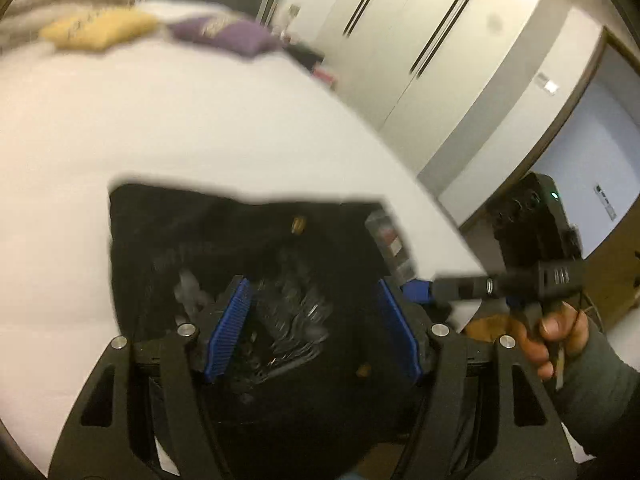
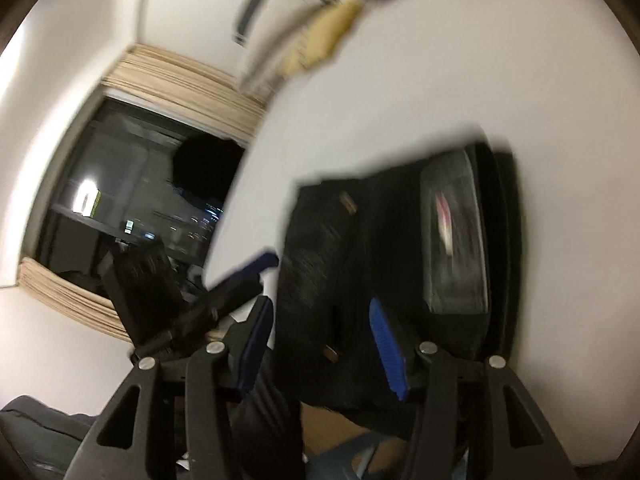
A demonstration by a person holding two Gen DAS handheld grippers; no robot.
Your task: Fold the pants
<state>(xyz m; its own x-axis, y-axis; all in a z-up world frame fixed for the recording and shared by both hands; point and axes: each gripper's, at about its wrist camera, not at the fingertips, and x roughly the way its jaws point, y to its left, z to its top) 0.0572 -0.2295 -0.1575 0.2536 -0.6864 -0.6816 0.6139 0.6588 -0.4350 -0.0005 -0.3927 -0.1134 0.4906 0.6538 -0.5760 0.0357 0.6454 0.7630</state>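
Black pants (image 1: pixel 224 236) lie folded in a compact pile on the white bed (image 1: pixel 120 120), with a grey label (image 1: pixel 390 240) on top near their right edge. My left gripper (image 1: pixel 312 320) hovers over the pile with its blue pads wide apart and nothing pressed between them. The right gripper (image 1: pixel 424 290) reaches in from the right, held by a hand (image 1: pixel 560 332). In the right wrist view the pants (image 2: pixel 332 240) and their label (image 2: pixel 456 240) lie under my right gripper (image 2: pixel 320 332), which is open. The left gripper (image 2: pixel 256 272) shows at the left of that view.
A yellow cushion (image 1: pixel 100 28) and a purple one (image 1: pixel 224 32) lie at the far end of the bed. White wardrobe doors (image 1: pixel 440 40) stand beyond the bed's right edge, with a black device (image 1: pixel 532 216) on the floor. A dark window (image 2: pixel 140 200) is to the left.
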